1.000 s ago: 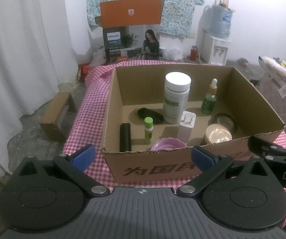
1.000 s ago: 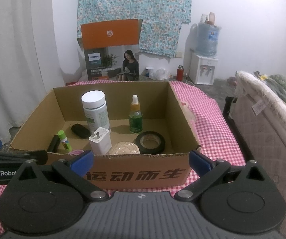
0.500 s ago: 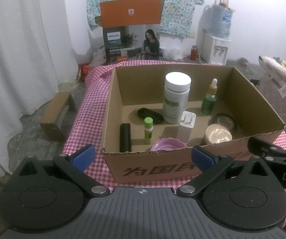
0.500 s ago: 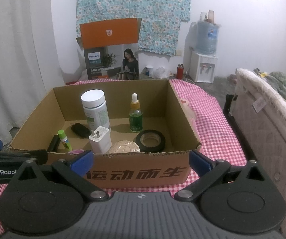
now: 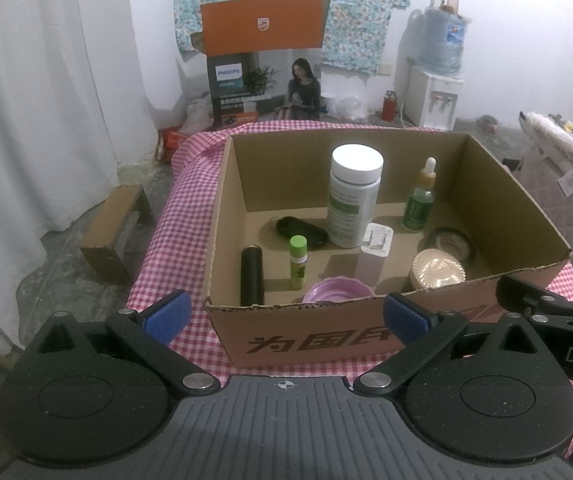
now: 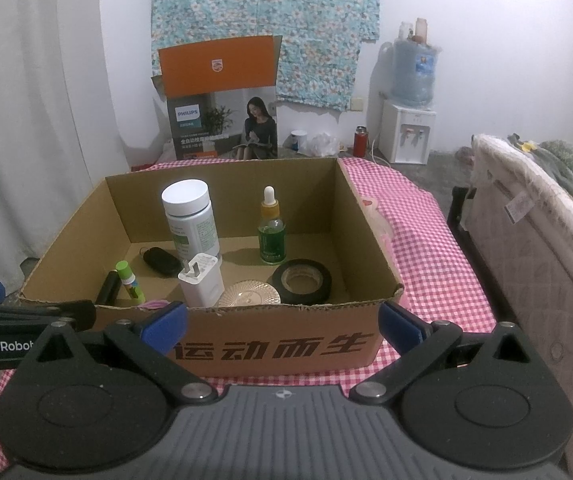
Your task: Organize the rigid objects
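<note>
Both claws, left claw point(image 5: 284, 314) and right claw point(image 6: 282, 322), are hovering spread wide and empty just short of the cardboard box point(image 6: 274, 346) on the checkered desk point(image 6: 418, 240). Everything's sitting inside already: white supplement bottle point(image 6: 190, 220) and dropper bottle point(image 6: 272, 232) standing upright at back, tape roll point(image 6: 302, 280) and charger plug point(image 6: 201, 280) nearer. Looks like they're lining up before reaching in.

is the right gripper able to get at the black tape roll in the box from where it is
Probably yes. The right gripper is open and empty, just outside the box's near wall. The black tape roll lies flat near that corner, open from above; only the wall needs clearing.
</note>
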